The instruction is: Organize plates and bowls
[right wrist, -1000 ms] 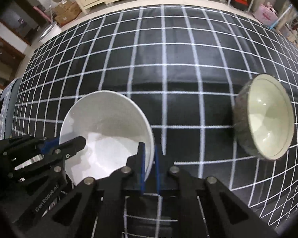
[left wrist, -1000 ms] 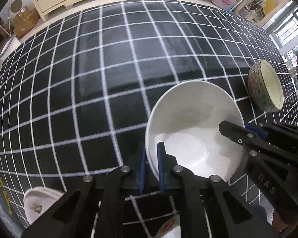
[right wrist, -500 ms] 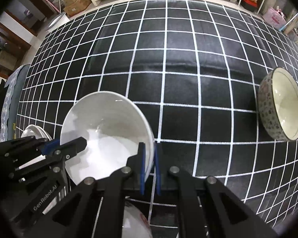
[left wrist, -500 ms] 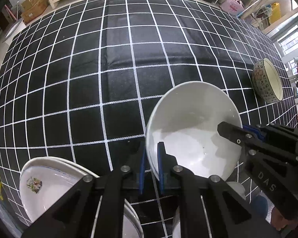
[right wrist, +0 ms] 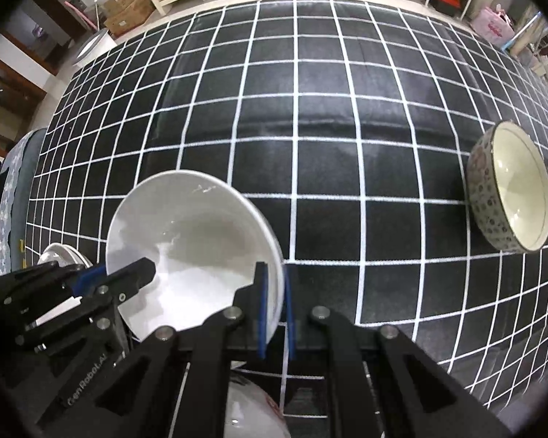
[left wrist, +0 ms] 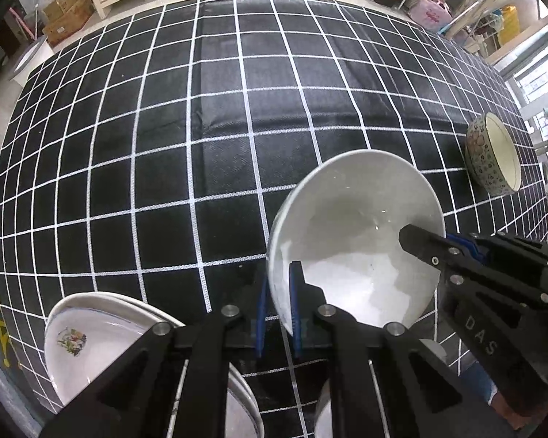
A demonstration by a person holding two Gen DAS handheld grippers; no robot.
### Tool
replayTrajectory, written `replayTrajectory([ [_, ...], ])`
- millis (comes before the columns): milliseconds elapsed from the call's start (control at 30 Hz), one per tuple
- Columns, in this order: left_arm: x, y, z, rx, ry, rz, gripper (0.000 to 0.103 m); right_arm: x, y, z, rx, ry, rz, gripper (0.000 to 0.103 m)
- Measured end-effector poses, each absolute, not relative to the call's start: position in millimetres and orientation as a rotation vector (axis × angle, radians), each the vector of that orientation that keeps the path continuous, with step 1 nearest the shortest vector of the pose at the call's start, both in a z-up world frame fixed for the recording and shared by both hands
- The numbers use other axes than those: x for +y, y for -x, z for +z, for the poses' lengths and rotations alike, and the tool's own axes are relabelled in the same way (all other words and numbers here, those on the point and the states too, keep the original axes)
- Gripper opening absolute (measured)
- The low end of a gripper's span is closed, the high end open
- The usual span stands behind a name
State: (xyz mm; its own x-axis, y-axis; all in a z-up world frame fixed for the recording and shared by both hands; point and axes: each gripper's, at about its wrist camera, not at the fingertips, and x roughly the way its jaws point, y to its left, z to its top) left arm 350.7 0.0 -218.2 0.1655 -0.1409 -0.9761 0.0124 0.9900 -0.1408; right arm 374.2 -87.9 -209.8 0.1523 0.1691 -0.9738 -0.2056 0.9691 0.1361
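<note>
While both devices grip it from opposite sides, the white bowl is held tilted above the tabletop, which is covered by a black cloth with a white grid.

Left gripper: the jaws are pinching the left rim of the white bowl, with one blue pad inside the wall and one outside. In the right wrist view, this same gripper enters from the lower left and its tip lies over the bowl's left rim.

Right gripper: the jaws are pinching the right rim of the white bowl, again with one blue pad on each face of the wall. In the left wrist view, this gripper reaches in from the right across the bowl's rim.

Other tableware:
- A patterned bowl with a cream interior stands on the tabletop well apart from the white bowl, toward the right edge; it also shows in the right wrist view.
- A stack of plates, the top one bearing a small printed motif, sits near the front left edge of the tabletop, below and to the left of the left gripper.
- Another white dish is partly visible beneath the right gripper; its type cannot be determined.
</note>
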Motion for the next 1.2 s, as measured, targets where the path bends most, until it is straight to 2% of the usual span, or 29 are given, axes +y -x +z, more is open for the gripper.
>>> replayTrajectory([
  [533,-17.7,-326.8,-142.6,1.313,0.135,-0.134,0.01,-103.8,-363.3,-146.3,1.307,0.017,0.255,0.011],
  [1200,-33.5,-244.5,-166.8,1.363,0.096,-0.131,0.01,-113.0,-290.3,-170.1,1.361,0.075,0.232,0.011],
])
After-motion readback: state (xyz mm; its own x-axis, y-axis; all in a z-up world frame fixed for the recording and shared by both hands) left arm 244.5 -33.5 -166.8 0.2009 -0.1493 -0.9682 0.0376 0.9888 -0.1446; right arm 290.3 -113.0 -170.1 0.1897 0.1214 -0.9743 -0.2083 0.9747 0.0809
